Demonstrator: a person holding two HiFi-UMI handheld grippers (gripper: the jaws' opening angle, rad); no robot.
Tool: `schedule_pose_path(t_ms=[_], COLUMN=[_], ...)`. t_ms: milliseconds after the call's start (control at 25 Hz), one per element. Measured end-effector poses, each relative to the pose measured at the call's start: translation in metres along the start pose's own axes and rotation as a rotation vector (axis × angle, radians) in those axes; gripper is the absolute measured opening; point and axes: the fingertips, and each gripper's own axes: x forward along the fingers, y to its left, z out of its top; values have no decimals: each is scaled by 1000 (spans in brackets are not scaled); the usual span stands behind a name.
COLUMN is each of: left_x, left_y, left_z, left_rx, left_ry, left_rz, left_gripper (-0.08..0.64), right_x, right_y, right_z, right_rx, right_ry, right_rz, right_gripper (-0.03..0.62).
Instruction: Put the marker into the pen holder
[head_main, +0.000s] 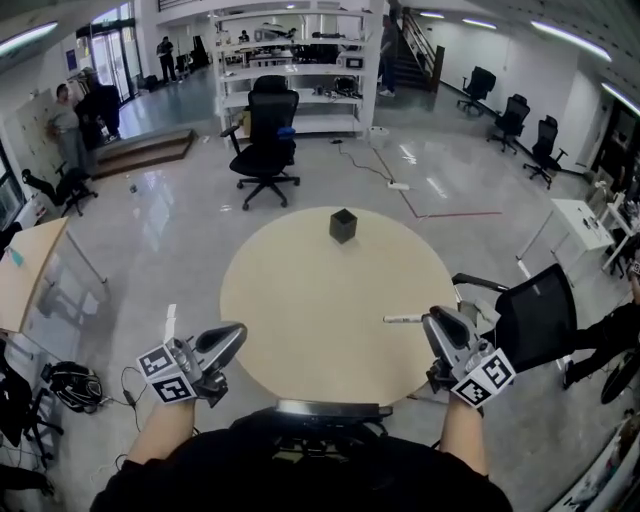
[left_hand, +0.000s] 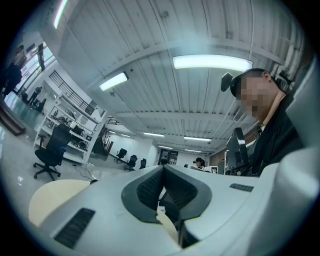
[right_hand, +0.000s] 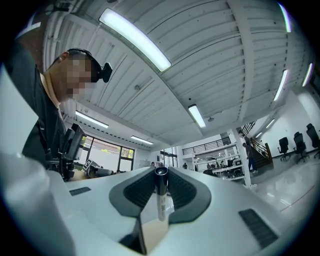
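Note:
A small black pen holder (head_main: 342, 225) stands near the far edge of the round beige table (head_main: 310, 320). My right gripper (head_main: 434, 321) is at the table's right front edge, shut on a white marker (head_main: 403, 319) that sticks out leftward over the table. In the right gripper view the marker (right_hand: 160, 196) stands between the pads, black cap outward, and the right gripper (right_hand: 161, 175) points up at the ceiling. My left gripper (head_main: 236, 334) hovers at the table's left front edge, jaws together and empty; in the left gripper view the left gripper (left_hand: 164, 174) holds nothing.
A black office chair (head_main: 266, 135) stands beyond the table, and another chair (head_main: 535, 312) is close to its right side. White shelves (head_main: 290, 60) line the back. A wooden desk (head_main: 25, 270) and cables lie at left. People stand far left.

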Motion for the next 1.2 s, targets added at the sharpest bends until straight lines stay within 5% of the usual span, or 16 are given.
schedule_pose_path(t_ms=[240, 760, 1200], left_x=[24, 59, 130], left_y=[49, 235, 243], left_z=[-1, 28, -1], left_rx=[-39, -104, -147], left_ry=[7, 78, 110], left_rz=[-49, -358, -395], left_gripper=[-3, -3, -3], right_x=[22, 153, 133], right_y=[-24, -26, -77], right_z=[-14, -38, -41], right_rx=[-11, -68, -109], right_ry=[23, 72, 113], right_rz=[-49, -323, -348], right_gripper=[81, 81, 81])
